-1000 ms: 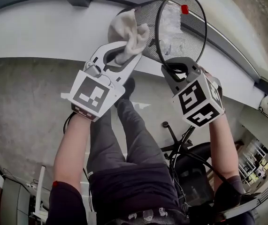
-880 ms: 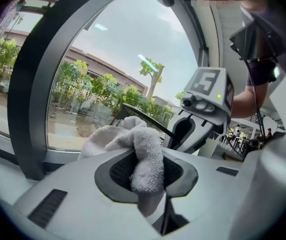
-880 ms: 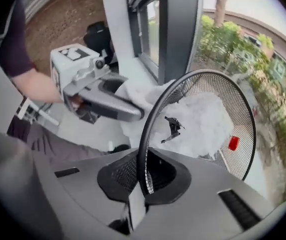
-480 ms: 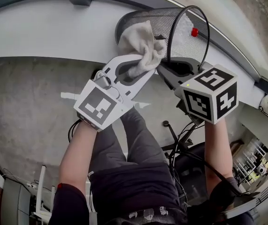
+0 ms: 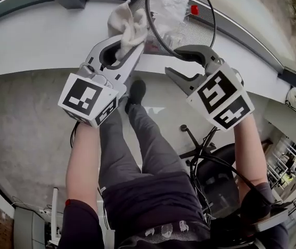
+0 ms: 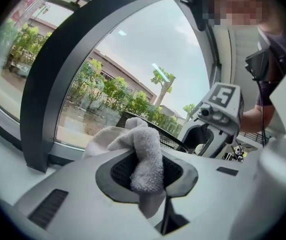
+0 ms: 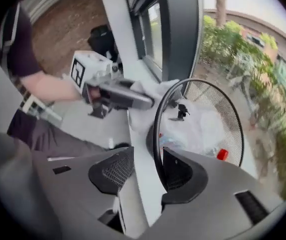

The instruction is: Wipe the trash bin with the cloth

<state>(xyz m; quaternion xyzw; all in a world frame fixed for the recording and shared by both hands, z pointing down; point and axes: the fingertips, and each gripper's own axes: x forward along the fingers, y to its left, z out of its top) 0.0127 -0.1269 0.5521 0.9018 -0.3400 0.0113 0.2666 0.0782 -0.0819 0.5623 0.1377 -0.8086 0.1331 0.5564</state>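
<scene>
The cloth [image 5: 123, 22] is off-white terry, soft and nubbly, with a matt looped pile; the trash bin [image 5: 206, 21] is black wire mesh, apparently metal, finely perforated and edged by a smooth, faintly glossy black rim; inside it lies crumpled thin plastic [image 5: 169, 8], translucent white and shiny, and a small glossy red cap [image 5: 194, 9]; the left gripper [image 5: 127, 45] and the right gripper [image 5: 172, 61] have smooth, matt grey plastic shells; their pads [image 7: 113, 170] are black with a fine grid texture; the marker cube [image 5: 88, 100] carries flat, matt black-and-white print; the ledge [image 5: 44, 35] is smooth and pale; the floor [image 5: 23, 139] looks like dull, mottled grey concrete.
</scene>
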